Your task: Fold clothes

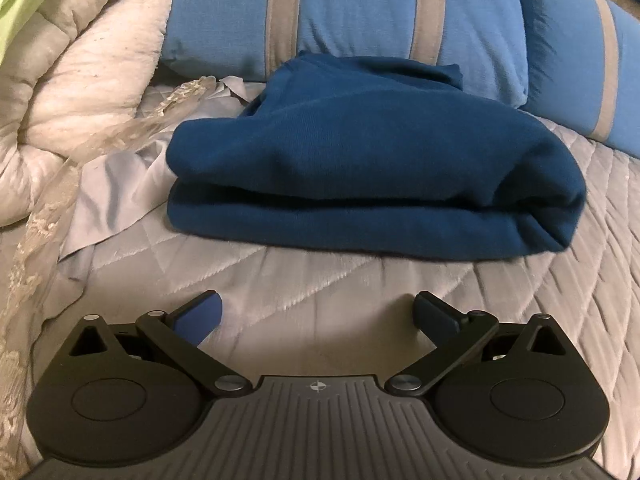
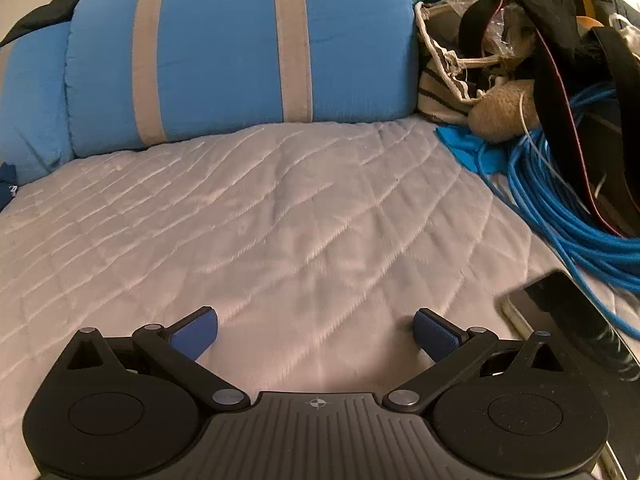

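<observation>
Left gripper (image 1: 318, 312): I see jaws spread wide, nothing between them, low in frame over the bed (image 1: 520, 280). Folded sweater (image 1: 360, 160) lies at frame centre, just beyond the fingertips, its far edge against the pillow (image 1: 352, 12). Right gripper (image 2: 316, 328): jaws also wide, empty, over bare quilt. Cable (image 2: 560, 208) and phone (image 2: 568, 320) at right edge.
</observation>
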### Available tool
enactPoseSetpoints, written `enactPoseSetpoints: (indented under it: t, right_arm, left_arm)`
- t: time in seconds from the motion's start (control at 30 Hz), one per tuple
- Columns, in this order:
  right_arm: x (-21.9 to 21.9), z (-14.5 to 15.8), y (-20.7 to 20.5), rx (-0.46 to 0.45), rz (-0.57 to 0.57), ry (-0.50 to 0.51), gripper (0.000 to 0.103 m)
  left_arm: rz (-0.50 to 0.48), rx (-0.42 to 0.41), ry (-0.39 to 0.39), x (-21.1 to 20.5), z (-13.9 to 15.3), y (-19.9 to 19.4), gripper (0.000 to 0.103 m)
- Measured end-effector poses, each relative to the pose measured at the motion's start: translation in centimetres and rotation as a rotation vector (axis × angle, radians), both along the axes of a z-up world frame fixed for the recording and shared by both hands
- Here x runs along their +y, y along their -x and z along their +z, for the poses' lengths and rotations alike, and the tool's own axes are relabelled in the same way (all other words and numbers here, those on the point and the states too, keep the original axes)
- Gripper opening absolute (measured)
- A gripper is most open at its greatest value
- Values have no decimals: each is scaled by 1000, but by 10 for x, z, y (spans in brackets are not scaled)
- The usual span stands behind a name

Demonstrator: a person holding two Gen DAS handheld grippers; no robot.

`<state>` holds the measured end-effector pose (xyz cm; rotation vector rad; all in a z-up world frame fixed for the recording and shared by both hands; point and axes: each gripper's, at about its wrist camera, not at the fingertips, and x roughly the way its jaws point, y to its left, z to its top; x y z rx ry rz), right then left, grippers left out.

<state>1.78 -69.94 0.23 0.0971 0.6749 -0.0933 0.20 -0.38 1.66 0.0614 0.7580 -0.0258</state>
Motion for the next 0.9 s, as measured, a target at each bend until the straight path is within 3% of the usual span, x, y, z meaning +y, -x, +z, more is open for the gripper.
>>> enactPoseSetpoints:
  t: [0.2,0.47,0.9]
  right_arm:
    - [-3,-3,-22,8,30,15,103]
    - [-1,-12,-21,-60,43,24,103]
    - [-2,-14,-19,-82,39,18,103]
  left_arm:
    - [1,-3,9,2,-2,-19,103]
    - [29,-108,27,0,-12,-15,103]
    - [28,-113,25,0,-11,-19,103]
